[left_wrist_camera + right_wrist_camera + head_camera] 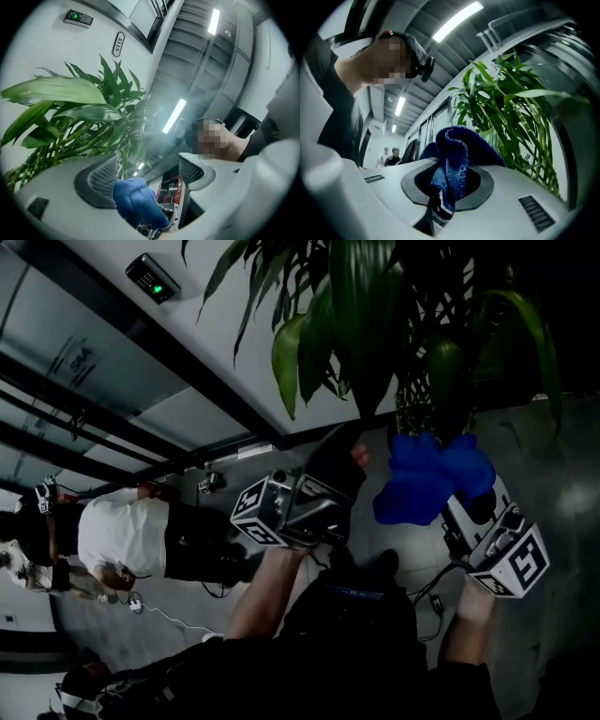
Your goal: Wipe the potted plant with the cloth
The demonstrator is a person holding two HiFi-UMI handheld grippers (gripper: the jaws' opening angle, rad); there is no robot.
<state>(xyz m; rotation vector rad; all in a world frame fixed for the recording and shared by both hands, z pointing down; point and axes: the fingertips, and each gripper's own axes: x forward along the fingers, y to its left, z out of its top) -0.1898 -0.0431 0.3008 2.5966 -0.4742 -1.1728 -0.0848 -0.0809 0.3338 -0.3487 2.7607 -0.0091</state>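
left gripper [146,177] white, grey pads [96,182] | right gripper [448,183] same | marker cubes [262,513] black-white squares

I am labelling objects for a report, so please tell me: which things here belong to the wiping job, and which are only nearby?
Job: potted plant; cloth; right gripper, shut on the cloth; left gripper, open.
Nearby: wall keypad; person in white shirt.

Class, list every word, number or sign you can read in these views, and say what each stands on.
Wall plate beside the plant: digits, perhaps "3113", turned sideways; not certain.
Sign on the glass panel: too blurred to read.
Keypad on the wall: green light on, keys too small to read.
Red label, low in the left gripper view: print blurred, unreadable.
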